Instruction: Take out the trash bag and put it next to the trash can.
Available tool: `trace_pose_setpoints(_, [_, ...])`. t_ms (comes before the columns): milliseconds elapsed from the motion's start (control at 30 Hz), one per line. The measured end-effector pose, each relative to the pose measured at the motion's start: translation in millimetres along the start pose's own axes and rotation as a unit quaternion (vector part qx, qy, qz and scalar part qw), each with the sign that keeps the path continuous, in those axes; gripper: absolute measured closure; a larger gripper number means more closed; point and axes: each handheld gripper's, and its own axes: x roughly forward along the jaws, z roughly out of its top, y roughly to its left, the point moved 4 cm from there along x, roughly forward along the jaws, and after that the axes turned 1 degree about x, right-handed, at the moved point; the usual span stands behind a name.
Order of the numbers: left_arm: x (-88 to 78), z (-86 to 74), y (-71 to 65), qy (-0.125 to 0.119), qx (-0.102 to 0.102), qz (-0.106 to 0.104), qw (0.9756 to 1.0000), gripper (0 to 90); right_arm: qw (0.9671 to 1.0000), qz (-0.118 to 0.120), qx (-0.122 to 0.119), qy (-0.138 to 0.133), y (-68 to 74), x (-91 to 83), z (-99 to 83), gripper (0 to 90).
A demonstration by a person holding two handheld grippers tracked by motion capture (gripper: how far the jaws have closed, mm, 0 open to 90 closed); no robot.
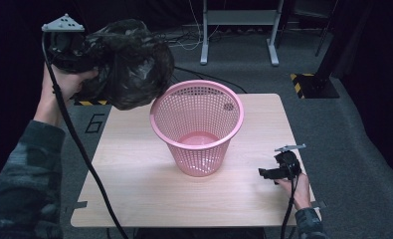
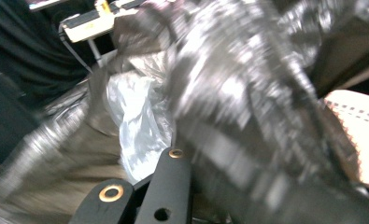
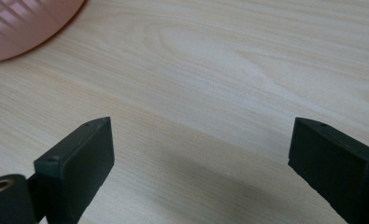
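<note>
High view first: a pink mesh basket stands upright near the middle of the wooden desk, a little toward the far edge, mouth open and nothing visible inside but its pink floor. Up at the far left corner, lifted clear above the desk, the person's left hand holds the left gripper with a big crumpled black plastic bag bunched around it. The bag hangs in the air just beside the basket's left rim, overlapping it slightly from this angle, but not inside it. A black cable trails from that gripper down across the desk's left edge.

Left gripper view, blurred: the jaws sit close together at the bottom with glossy black bag and a paler translucent fold of film pressed round them, so the gripper looks clamped on the bag.

Over by the right edge of the desk, toward the near corner, the right hand rests the right gripper low on the wood, pointing at the basket. Right gripper view shows its jaws spread wide over bare desk, holding nothing, with the basket's pink base at the top left.
</note>
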Motion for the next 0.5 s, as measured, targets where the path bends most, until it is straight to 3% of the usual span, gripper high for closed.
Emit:
trace_pose_setpoints(200, [13.5, -31.8, 19.8, 0.038, -0.018, 0.038, 0.9984, 90.0, 1.0, -0.001, 0.005, 0.003, 0.5, 9.7, -8.6, 6.0])
trace_pose_setpoints(333, [34.2, -61.7, 28.9, 0.067, -0.039, 0.045, 0.996, 90.0, 0.9999, -0.002, 0.011, -0.001, 0.6, 14.6, -15.1, 6.1])
trace_pose_setpoints(500, [69.4, -100.1, 27.8, 0.091, -0.063, 0.045, 0.9928, 90.0, 0.9998, -0.01, 0.013, -0.013, -0.2, 18.8, -21.6, 6.3])
